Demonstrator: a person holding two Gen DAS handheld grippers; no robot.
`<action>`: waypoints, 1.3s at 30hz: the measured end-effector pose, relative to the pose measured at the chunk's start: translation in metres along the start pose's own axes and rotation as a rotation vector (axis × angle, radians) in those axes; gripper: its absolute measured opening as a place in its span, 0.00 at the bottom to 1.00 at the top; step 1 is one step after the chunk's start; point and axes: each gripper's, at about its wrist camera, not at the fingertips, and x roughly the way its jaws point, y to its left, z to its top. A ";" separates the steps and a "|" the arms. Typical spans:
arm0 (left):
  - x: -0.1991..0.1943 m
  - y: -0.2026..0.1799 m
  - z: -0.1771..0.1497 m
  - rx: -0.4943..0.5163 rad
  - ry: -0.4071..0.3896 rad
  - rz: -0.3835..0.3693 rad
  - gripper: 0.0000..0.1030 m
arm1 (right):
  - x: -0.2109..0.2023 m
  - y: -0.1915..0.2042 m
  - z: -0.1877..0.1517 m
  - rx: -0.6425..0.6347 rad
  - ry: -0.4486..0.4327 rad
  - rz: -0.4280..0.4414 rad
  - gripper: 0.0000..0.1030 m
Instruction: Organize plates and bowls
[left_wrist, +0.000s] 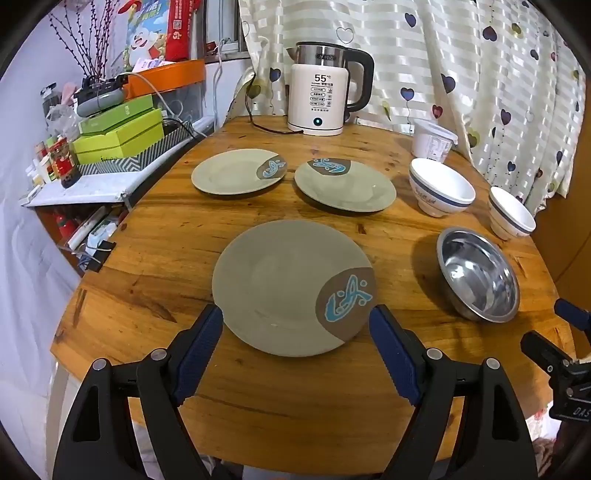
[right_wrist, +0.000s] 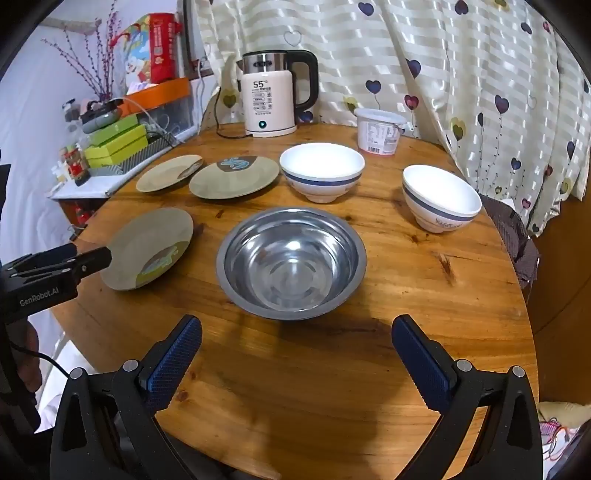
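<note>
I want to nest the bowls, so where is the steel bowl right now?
In the right wrist view the steel bowl sits mid-table, just ahead of the open right gripper, between the nearest plate on its left and a white bowl back right.

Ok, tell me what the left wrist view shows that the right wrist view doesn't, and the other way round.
Only the left wrist view shows the left tongs from behind, open, either side of the nearest plate, whose whole fish pattern reads clearly.

Only the right wrist view shows the right tongs open, short of the steel bowl, and the dark cloth at the table edge.

Both show three plates, the steel bowl, two white bowls, the kettle, the white tub and the round wooden table.
</note>
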 end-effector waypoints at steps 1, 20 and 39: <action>0.000 0.000 0.000 0.000 -0.001 -0.001 0.79 | -0.001 -0.001 0.000 0.001 -0.001 0.000 1.00; 0.004 0.006 -0.005 -0.018 0.045 -0.059 0.79 | 0.001 0.002 0.003 0.001 0.016 -0.007 1.00; 0.002 0.002 -0.003 0.003 0.027 -0.052 0.79 | 0.001 0.004 0.005 0.002 0.015 -0.004 1.00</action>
